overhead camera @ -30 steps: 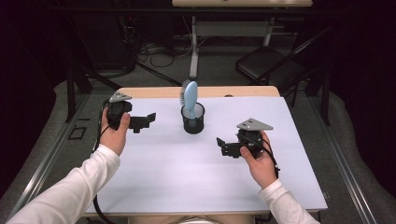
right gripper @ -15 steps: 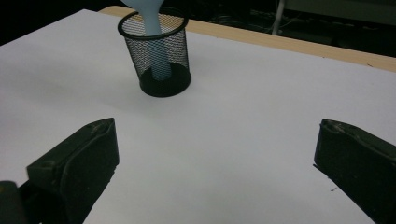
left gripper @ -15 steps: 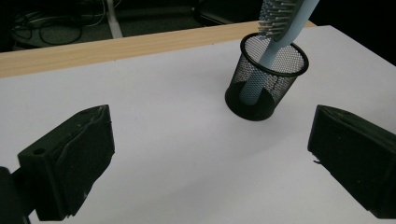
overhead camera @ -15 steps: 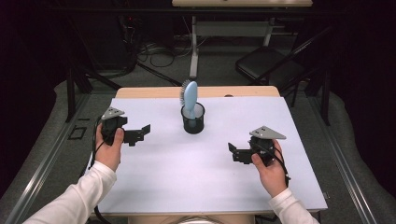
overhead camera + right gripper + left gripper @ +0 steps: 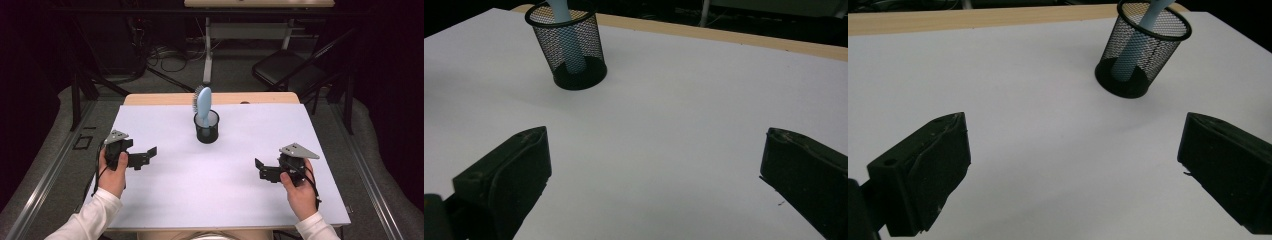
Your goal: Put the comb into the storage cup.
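We see the left gripper held low over the left side of the bench, its jaws spread wide with nothing between them, pointing across the white top toward the middle. In the left gripper view those two black jaws stand far apart at the lower corners with only bare white surface between them, and the black mesh cup sits ahead and to the right of them, well apart from both. The right gripper is held low over the right side of the bench, and its jaws are likewise wide open and empty; in the right gripper view the cup stands ahead and to the left, again well clear of the jaws. The task's things are at the middle of the bench toward its far edge: the cup stands upright on the white top, and the light blue hairbrush stands in it handle down, its bristled head rising above the rim and leaning slightly. Through the mesh we can make out the pale handle reaching down to the cup's base. The two grippers sit at about the same distance on either side of the cup, neither touching it, each gripped by one of the person's hands.
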A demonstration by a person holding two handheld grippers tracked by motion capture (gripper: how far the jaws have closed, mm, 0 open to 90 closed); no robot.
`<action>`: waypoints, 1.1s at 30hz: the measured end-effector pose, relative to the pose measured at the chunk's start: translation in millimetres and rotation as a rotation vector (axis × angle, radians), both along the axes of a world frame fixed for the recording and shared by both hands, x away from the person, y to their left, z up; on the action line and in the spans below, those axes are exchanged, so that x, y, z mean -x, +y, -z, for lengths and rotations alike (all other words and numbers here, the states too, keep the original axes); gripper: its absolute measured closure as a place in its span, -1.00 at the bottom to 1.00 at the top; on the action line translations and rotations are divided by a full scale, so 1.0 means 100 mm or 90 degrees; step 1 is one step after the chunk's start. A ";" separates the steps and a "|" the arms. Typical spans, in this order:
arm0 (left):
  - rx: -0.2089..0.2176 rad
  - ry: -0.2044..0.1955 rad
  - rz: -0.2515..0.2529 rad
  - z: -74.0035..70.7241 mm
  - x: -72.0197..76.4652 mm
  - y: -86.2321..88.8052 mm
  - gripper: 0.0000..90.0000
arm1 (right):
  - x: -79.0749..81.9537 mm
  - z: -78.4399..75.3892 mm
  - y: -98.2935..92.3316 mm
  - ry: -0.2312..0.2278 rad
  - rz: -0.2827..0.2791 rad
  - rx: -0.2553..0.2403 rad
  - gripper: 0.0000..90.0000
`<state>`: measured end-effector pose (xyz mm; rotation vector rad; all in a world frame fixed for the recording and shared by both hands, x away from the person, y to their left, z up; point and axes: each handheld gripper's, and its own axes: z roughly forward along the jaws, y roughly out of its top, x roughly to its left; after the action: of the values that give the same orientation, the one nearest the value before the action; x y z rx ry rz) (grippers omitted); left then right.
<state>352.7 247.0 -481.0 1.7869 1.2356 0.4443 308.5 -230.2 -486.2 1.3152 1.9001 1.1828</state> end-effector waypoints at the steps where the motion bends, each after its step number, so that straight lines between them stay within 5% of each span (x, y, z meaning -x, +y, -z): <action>1: 0.002 -0.002 -0.004 0.01 0.01 0.01 -0.99 | 0.01 0.01 -0.01 0.000 0.003 0.000 -1.00; 14: 0.052 -0.004 -0.013 0.19 0.19 0.11 -0.99 | 0.12 0.10 -0.10 -0.008 0.029 0.008 -1.00; 33: 0.065 -0.014 -0.012 0.50 0.26 0.10 -0.99 | 0.15 0.28 -0.15 -0.004 0.046 0.008 -1.00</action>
<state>326.3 257.0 -531.4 1.6813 1.2390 0.4021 293.8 -245.3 -514.0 1.3607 1.8371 1.1344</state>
